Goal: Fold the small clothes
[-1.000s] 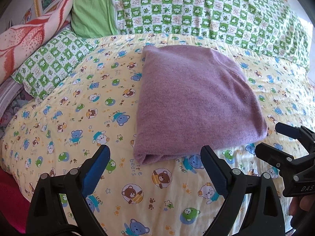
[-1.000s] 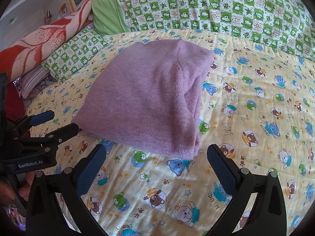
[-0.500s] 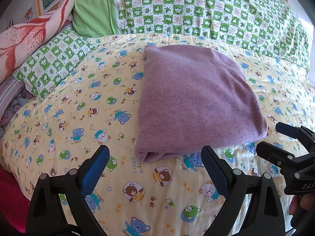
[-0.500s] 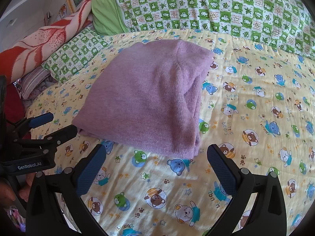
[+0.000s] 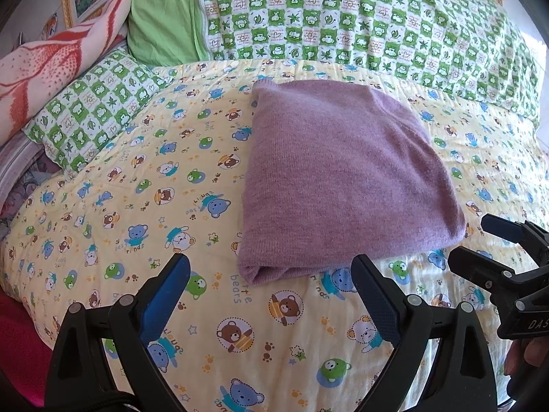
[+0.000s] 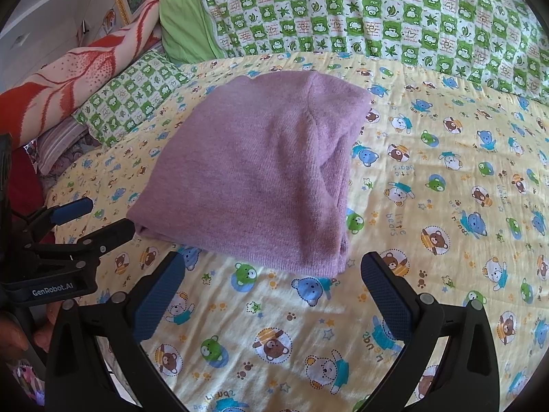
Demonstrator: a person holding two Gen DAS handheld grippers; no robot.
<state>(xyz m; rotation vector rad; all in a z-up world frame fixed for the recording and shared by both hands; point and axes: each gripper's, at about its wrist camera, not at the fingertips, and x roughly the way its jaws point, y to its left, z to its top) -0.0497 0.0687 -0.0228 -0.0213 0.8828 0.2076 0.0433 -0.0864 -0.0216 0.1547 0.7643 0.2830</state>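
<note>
lying at the far left, a red-and-white patterned blanket (image 5: 51, 65) and a green checked pillow (image 5: 92, 103) edge the bed, with a green checked quilt (image 5: 343, 20) along the back. next comes the left gripper (image 5: 271, 288), hovering low over the yellow bear-print sheet (image 5: 103, 206) with its blue-padded fingers (image 5: 164, 295) spread wide and holding nothing. just beyond them, in the middle of the sheet, the purple knit garment (image 5: 343, 178) lies as a neat folded rectangle, its rolled fold edge nearest the left gripper and its stacked layers showing on the right side in the right wrist view. further right, the right gripper (image 6: 274, 292) hangs near the garment's near right corner, fingers likewise well apart and empty. the fold looks essentially finished, so the careful move would be to leave the stack undisturbed, or, if one more fold is wanted, to pinch both near corners at once and carry them evenly toward the far edge so the layers do not slide. readable writing: "genrobot.ai" on the left gripper's body in the right wrist view, "das" cut off on the right gripper, and "little bears" and "best friends" printed on the sheet.
</note>
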